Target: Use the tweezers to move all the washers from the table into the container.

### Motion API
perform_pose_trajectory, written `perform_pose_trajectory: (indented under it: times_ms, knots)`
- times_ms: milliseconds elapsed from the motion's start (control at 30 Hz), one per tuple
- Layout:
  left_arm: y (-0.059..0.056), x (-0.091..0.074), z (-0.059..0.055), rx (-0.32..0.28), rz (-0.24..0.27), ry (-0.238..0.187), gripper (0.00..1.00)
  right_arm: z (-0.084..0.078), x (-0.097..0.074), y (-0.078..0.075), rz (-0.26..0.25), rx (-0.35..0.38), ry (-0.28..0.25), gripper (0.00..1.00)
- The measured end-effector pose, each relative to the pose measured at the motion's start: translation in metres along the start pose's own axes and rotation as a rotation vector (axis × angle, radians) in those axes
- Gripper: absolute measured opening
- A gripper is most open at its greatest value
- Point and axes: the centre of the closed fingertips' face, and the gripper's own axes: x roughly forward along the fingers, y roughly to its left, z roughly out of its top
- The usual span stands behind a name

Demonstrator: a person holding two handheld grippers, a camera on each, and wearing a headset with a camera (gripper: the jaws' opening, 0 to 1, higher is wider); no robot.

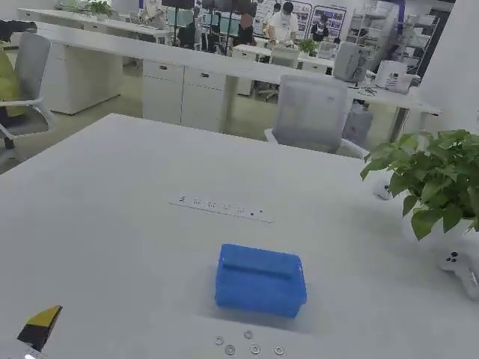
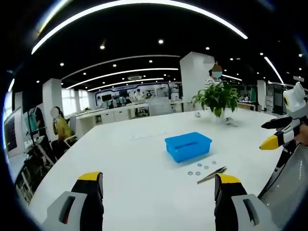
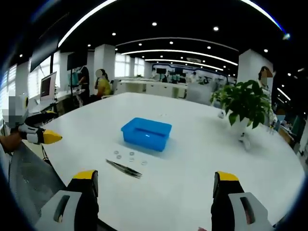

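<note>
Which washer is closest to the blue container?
The washer lying on its own nearest the blue container's front wall in the head view. The other four lie farther from the wall, toward the person.

Container (image 1: 260,278) is a solid bright blue, sitting on a plain white table (image 1: 112,209). The washers (image 1: 254,349) right by the container are silvery grey, and the tweezers (image 3: 124,169) just past them are a darker grey metal. The plant (image 1: 434,176) off to the container's side is leafy green. Left gripper (image 2: 157,178) and right gripper (image 3: 155,175) are both grey with black pads and yellow tips.
</note>
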Motion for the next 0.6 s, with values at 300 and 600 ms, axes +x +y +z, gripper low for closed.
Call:
perform_pose_trajectory:
  times_ms: [300, 600]
  knots:
    - [-0.0009, 0.001, -0.0032, 0.013, 0.0, 0.018, 0.99, -0.0011, 0.0002, -0.0009, -0.004, -0.002, 0.004, 0.99]
    - [-0.0005, 0.0023, -0.0066, 0.021, 0.003, 0.036, 0.99, -0.0008, 0.0002, -0.0006, -0.003, -0.006, 0.003, 0.98]
